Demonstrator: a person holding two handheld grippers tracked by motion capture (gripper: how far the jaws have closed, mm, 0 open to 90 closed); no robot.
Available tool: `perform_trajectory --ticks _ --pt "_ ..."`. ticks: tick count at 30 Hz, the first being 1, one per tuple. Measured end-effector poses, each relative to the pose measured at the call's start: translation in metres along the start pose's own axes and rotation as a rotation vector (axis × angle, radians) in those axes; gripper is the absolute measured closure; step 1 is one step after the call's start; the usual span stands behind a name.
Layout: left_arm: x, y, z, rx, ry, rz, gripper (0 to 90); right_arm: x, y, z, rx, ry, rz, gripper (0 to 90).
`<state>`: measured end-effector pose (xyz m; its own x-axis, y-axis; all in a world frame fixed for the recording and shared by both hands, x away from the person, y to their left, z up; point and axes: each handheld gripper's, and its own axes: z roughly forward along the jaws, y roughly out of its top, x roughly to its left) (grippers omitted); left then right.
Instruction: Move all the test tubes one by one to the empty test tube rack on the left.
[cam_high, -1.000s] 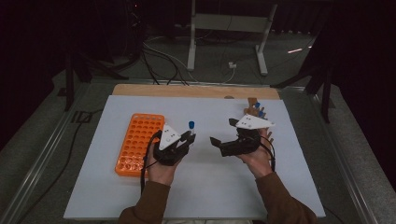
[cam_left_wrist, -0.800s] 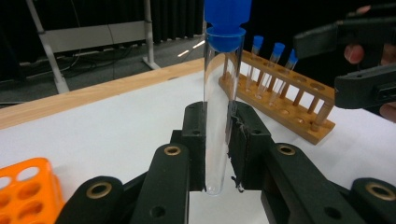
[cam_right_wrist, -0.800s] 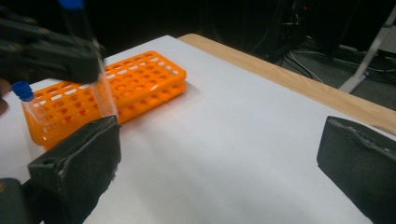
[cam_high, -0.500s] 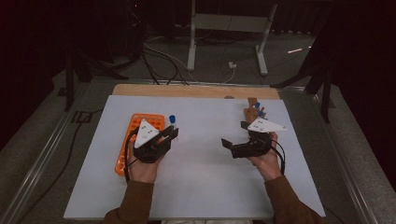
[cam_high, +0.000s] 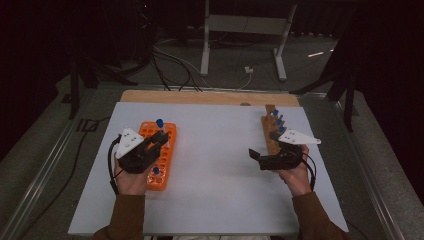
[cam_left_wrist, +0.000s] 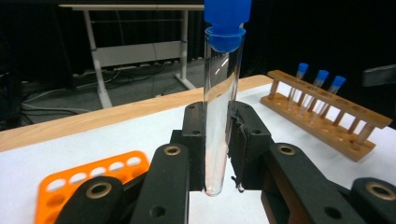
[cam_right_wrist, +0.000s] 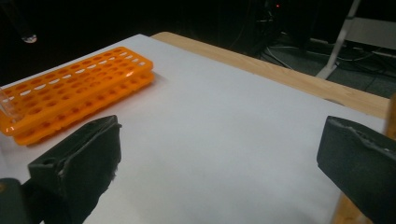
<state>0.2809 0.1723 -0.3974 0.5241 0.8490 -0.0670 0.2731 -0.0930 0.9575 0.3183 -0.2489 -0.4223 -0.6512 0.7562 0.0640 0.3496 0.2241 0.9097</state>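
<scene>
My left gripper (cam_high: 159, 141) is shut on a clear test tube (cam_left_wrist: 218, 116) with a blue cap (cam_high: 160, 123), held upright over the far end of the orange rack (cam_high: 170, 150). One more blue-capped tube (cam_high: 156, 171) stands in that rack near its front. At the right, my right gripper (cam_high: 263, 145) stands open and empty just left of the wooden rack (cam_high: 270, 135), which holds three blue-capped tubes (cam_high: 278, 121). In the right gripper view the wide-apart jaws (cam_right_wrist: 219, 158) frame bare white mat, with the orange rack (cam_right_wrist: 74, 98) beyond.
A white mat (cam_high: 215, 165) covers the table, with a wooden strip (cam_high: 200, 97) along its far edge. Cables and a metal stand (cam_high: 245, 30) lie on the dark floor behind. A cable trails from each gripper.
My left gripper has carried the tube leftward from the mat's middle to above the orange rack. The right hand has drifted right and toward me, beside the wooden rack.
</scene>
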Motion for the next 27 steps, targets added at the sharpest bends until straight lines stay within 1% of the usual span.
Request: perform_trajectory --ticks 7,13,17,19,25,27 --pt "0.013 -0.011 -0.011 -0.002 0.015 -0.016 78.4 -0.005 -0.004 -0.010 -0.022 -0.028 0.007 0.0" --pt "0.022 -0.022 -0.019 0.014 0.031 -0.023 78.3 -0.008 -0.008 -0.021 -0.045 -0.040 0.021 0.0" --pt "0.027 -0.031 -0.023 0.024 0.040 -0.038 78.4 -0.009 -0.010 -0.025 -0.049 -0.047 0.019 0.0" --pt "0.029 -0.035 -0.025 0.028 0.039 -0.046 78.3 -0.010 -0.011 -0.026 -0.051 -0.047 0.025 0.0" --pt "0.031 -0.048 -0.028 0.054 0.020 -0.038 78.4 -0.012 -0.012 -0.028 -0.051 -0.049 0.030 0.0" --pt "0.032 -0.052 -0.029 0.065 0.015 -0.041 78.4 -0.012 -0.012 -0.028 -0.052 -0.049 0.033 0.0"
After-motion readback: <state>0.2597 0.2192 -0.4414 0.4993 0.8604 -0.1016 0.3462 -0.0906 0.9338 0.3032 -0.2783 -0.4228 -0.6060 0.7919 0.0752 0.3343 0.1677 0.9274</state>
